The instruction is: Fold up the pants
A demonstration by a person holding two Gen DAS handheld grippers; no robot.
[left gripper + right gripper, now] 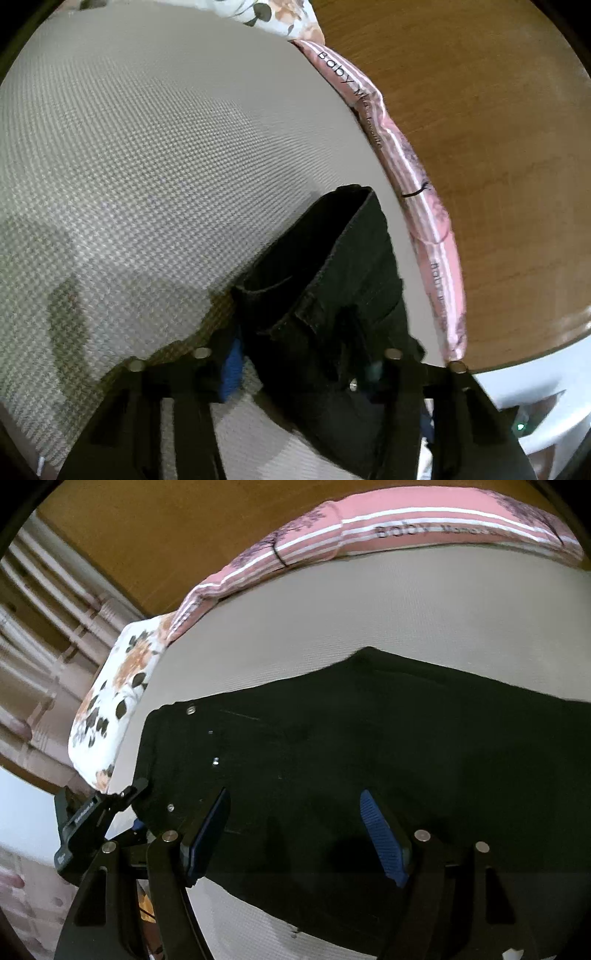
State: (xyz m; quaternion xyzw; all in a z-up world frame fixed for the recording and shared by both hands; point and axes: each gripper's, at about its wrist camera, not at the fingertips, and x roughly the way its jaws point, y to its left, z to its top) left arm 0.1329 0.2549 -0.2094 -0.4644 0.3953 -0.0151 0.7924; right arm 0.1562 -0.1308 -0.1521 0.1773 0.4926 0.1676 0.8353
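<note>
One pair of black pants (369, 746), limp heavy denim, best taken at waistband; left tool (303, 362) pinches it, right tool (295, 830) gapes wide.

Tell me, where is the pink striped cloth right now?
The pink striped cloth lies along the far edge of the grey mattress, beyond the black pants, beside the floral pillow.

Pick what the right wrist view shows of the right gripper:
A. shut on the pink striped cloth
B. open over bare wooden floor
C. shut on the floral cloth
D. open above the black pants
D: the right gripper has its blue pads standing wide apart, with only the black pants spread beneath them.
</note>
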